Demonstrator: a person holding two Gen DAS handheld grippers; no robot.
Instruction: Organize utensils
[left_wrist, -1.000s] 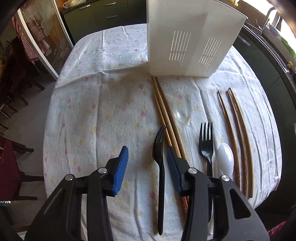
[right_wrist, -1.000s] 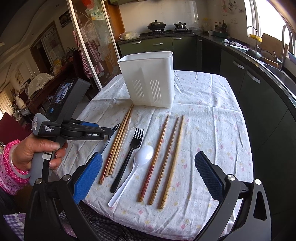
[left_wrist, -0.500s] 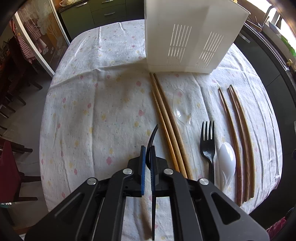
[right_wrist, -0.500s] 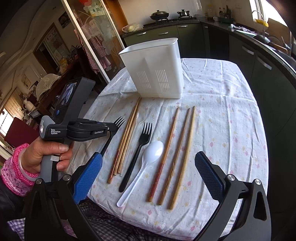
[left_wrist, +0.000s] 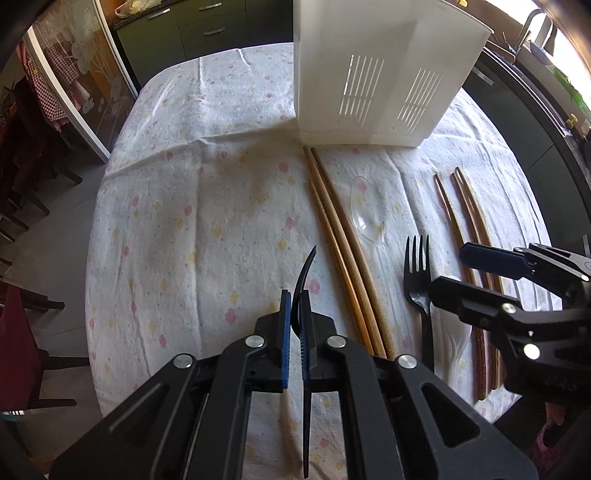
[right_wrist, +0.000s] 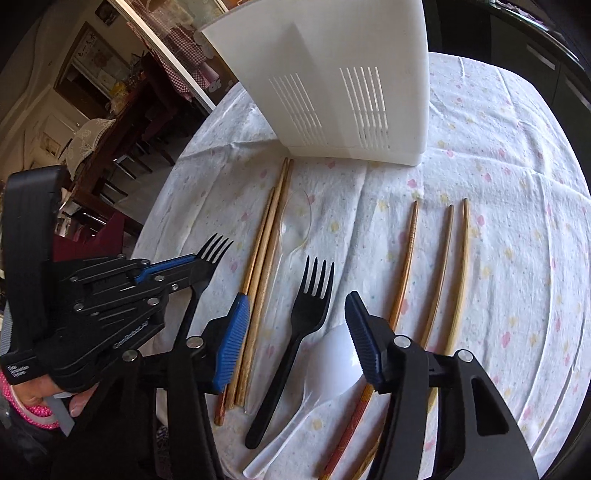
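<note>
Left claw (left_wrist: 294, 314) clamped tight on the neck of a black fork (left_wrist: 305, 269), blue pads pressing both sides, tines poking out beyond the fingertips, handle trailing back under the claw. Right claw (right_wrist: 297, 325) half open after just closing in, nothing pinched; blue pads either side of a second black fork (right_wrist: 310, 295) and the bowl of a white spoon (right_wrist: 332, 358) (both flat on the cloth, untouched as far as can be told). Seen from the left camera, right claw (left_wrist: 452, 271) low over the spoon, just right of that second fork (left_wrist: 417, 269).

Further out: three pale wooden chopsticks (right_wrist: 264, 258) bunched side by side left of the lying fork, a clear plastic spoon (right_wrist: 295, 221) beside them. To the right, three more chopsticks (right_wrist: 436, 266) spread slightly apart.

Beyond the tips of the chopsticks, a white slotted utensil holder (right_wrist: 332, 74) upright on the flowered tablecloth (right_wrist: 498, 184). At the lower left, a hand (right_wrist: 40, 398) in a pink knitted cuff gripping the left tool.
</note>
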